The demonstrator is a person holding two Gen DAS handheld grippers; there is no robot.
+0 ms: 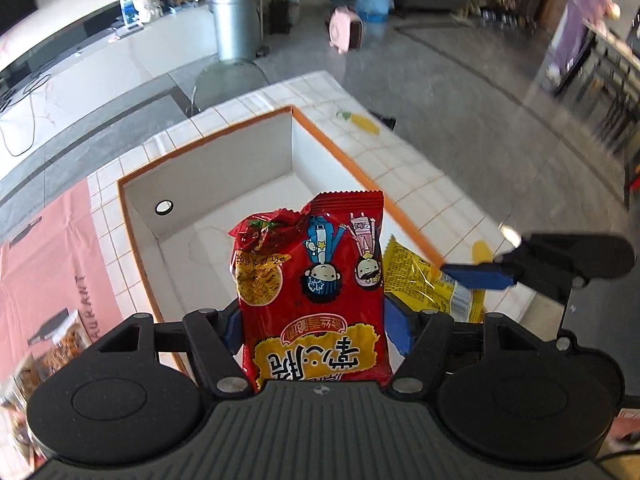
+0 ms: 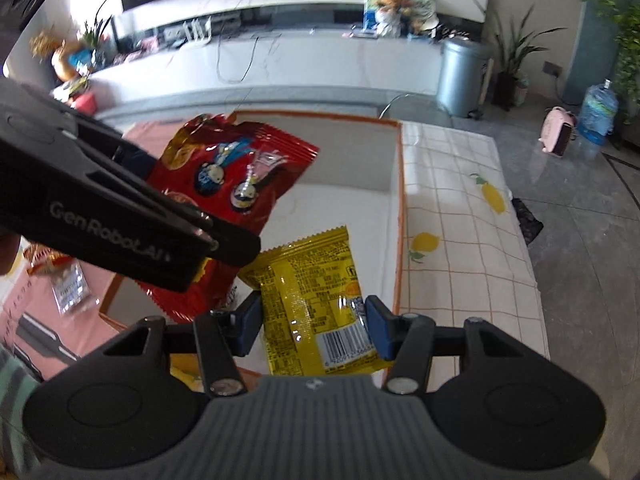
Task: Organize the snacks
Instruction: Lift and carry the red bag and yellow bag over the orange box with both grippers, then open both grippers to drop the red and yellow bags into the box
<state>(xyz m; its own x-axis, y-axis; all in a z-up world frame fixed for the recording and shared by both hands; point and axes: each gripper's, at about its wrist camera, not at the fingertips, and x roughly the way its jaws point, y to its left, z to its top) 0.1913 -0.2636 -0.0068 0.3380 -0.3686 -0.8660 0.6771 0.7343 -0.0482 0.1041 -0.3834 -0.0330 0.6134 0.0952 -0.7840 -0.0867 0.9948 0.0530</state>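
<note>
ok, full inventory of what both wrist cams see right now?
red snack packet: 1, red, in left gripper over box
yellow snack packet: 1, yellow, in right gripper over box
box: 1, white inside, orange rim, on table
tablecloth: 1, white grid with lemons, right of box
bin: 1, grey, on floor
water bottle: 1, blue, on floor
left gripper: 1, black, blue pads
right gripper: 1, black, blue pads

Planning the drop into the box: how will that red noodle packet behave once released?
The red noodle packet stands unbent above the left tongs, so probably fairly stiff and light. Its glossy film may slide. Dropped into the white box, it would likely fall flat.
</note>
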